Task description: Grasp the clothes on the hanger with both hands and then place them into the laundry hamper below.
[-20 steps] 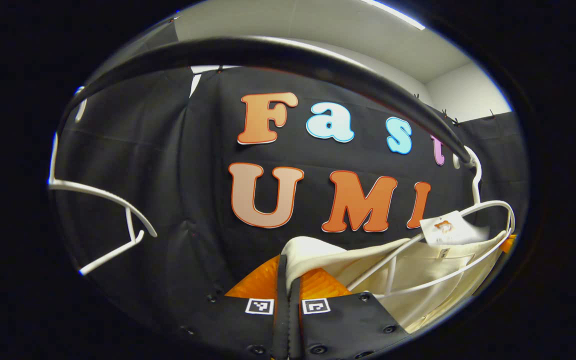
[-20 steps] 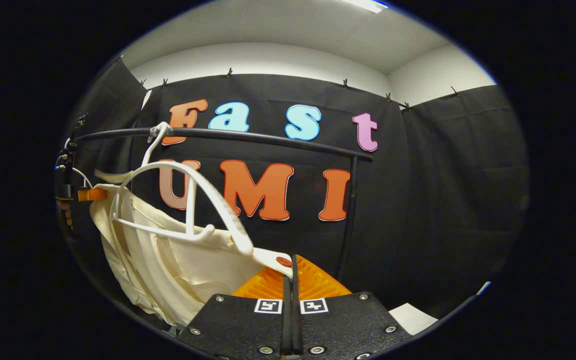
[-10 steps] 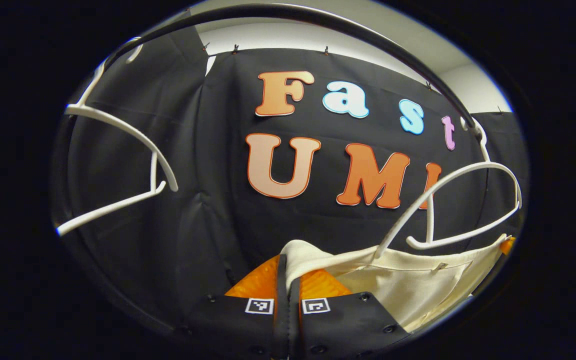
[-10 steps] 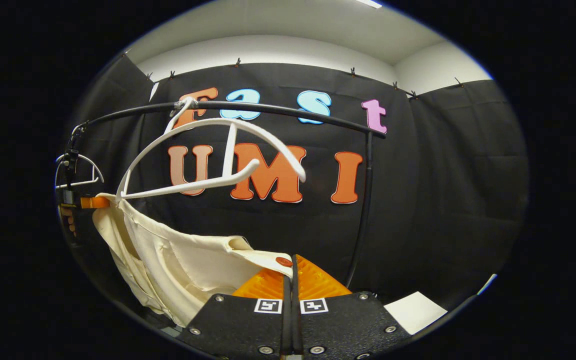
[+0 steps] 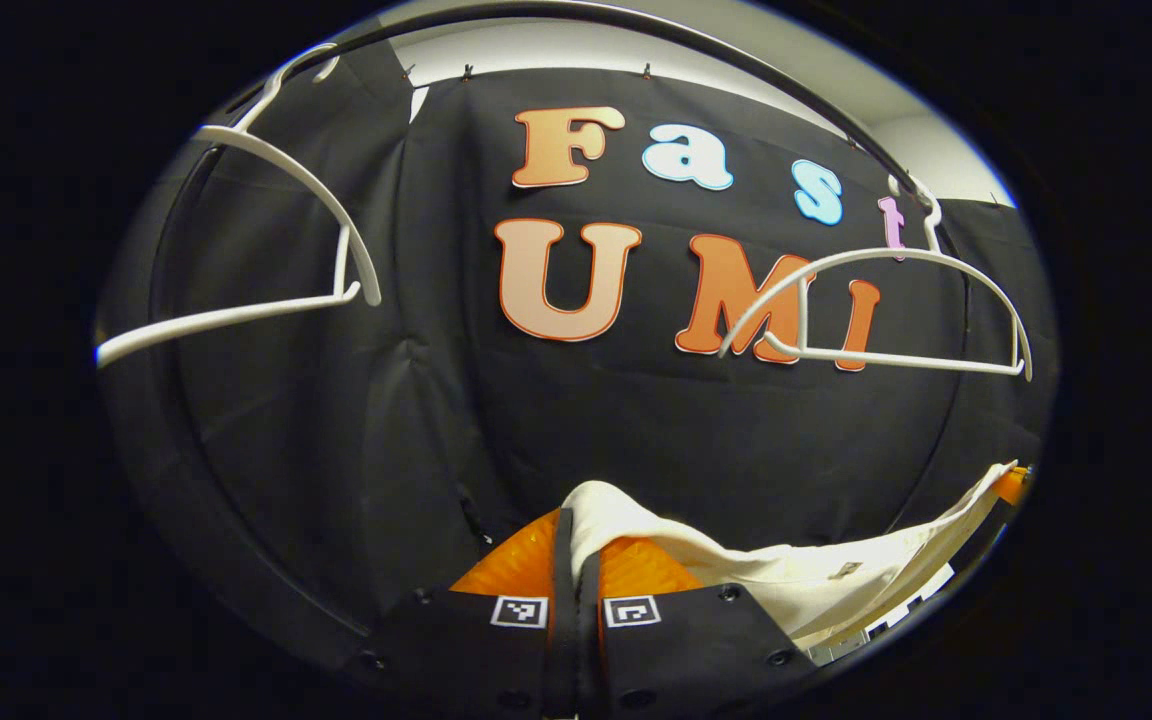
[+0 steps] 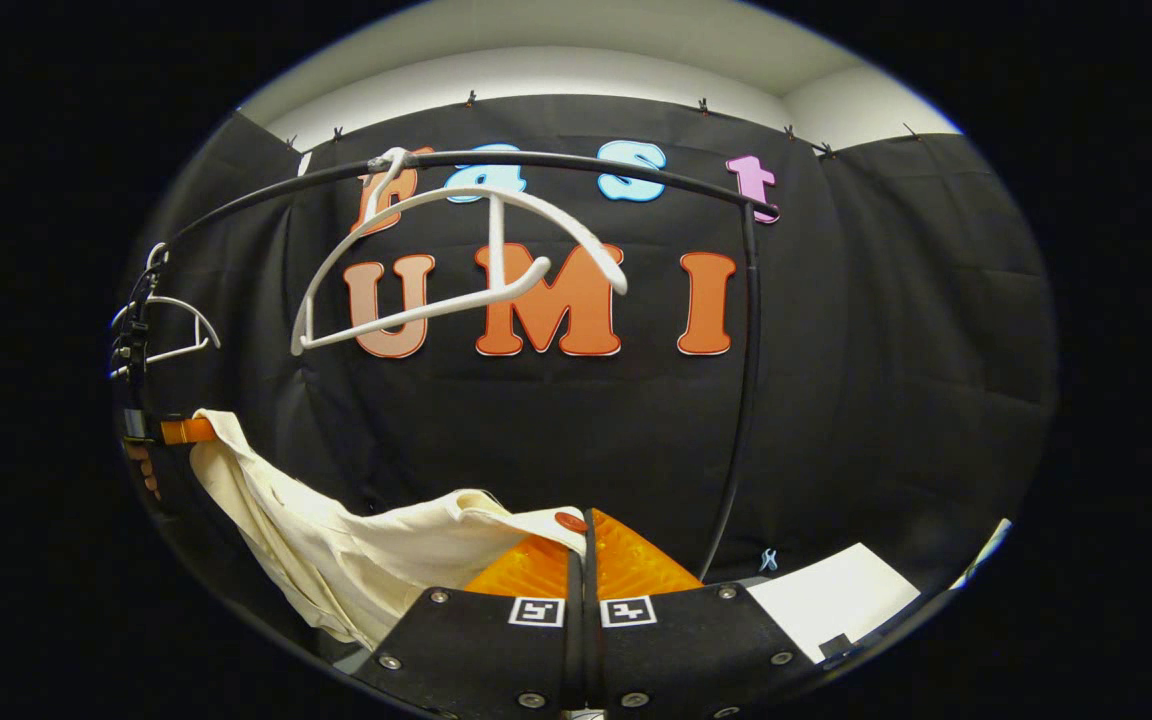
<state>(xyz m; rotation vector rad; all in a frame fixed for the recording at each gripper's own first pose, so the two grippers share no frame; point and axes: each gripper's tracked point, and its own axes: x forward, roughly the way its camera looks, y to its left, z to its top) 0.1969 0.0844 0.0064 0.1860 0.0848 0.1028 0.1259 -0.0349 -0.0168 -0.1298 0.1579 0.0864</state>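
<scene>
Cream garment stretched between left gripper and right gripper, both clenched on fabric, below bare white hanger.

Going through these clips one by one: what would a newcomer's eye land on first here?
Probably the cream garment, stretched low between the two grippers: the right gripper is shut on one end, the left gripper on the other. Above it a bare white hanger hangs from the black rail. A second white hanger hangs further along the rail, at upper left in the left gripper view.
</scene>
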